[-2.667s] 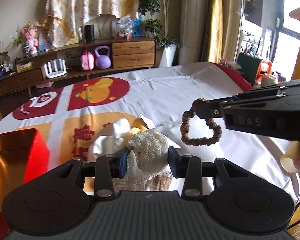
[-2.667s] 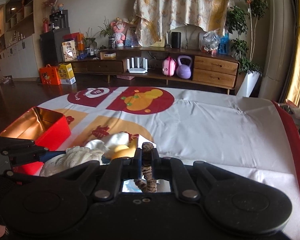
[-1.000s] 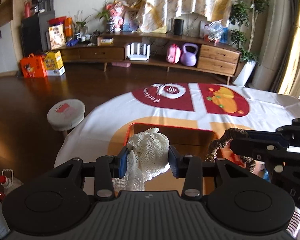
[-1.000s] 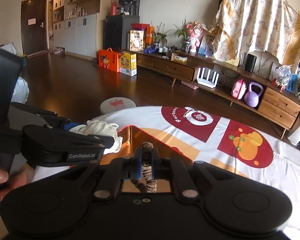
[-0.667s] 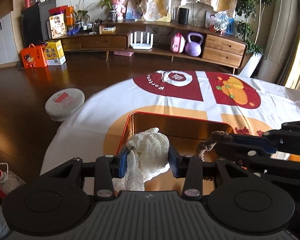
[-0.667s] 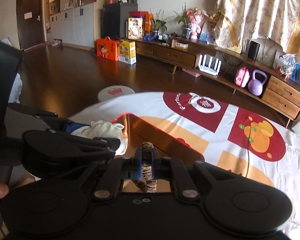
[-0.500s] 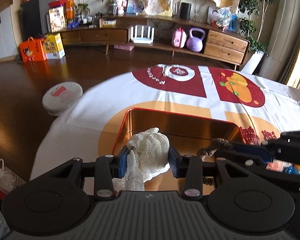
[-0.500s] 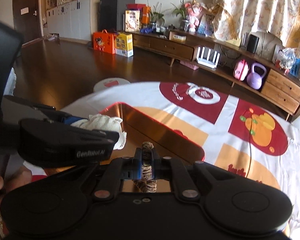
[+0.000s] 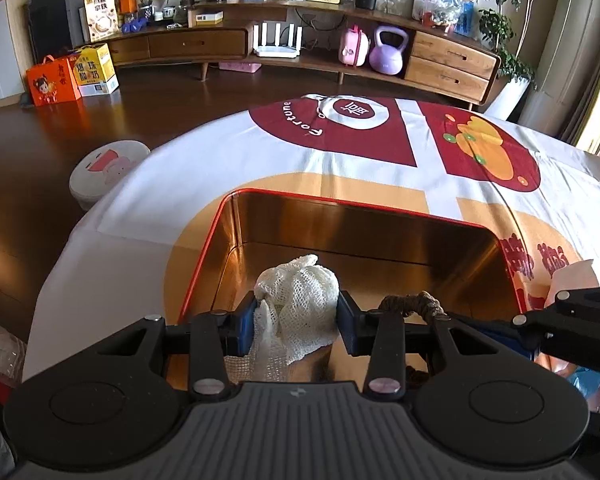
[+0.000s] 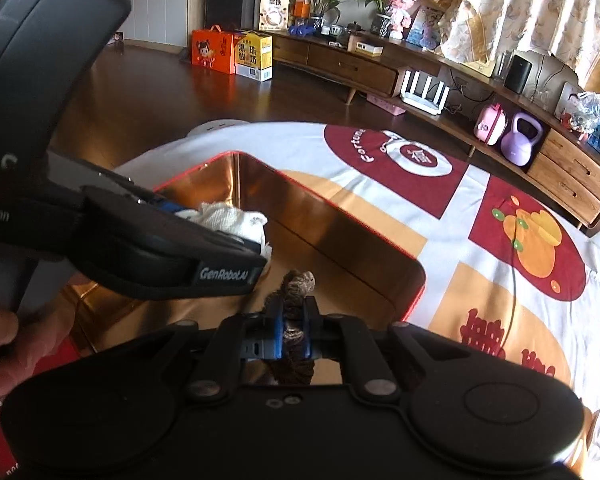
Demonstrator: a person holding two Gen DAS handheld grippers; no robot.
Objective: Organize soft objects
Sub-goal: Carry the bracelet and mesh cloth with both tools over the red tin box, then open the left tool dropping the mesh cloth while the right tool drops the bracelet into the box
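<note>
Over the empty red tin (image 9: 340, 216), the left gripper (image 9: 296, 316) clamped a mesh cloth (image 9: 296, 292) and the right gripper (image 10: 293, 334) pinched a scrunchie (image 10: 296, 286), neither yet dropped in

White net cloth (image 9: 300, 292), brown hair tie (image 10: 296, 286), shiny gold box with red rim (image 9: 364, 236), white, red and orange tablecloth (image 9: 228, 168)
</note>
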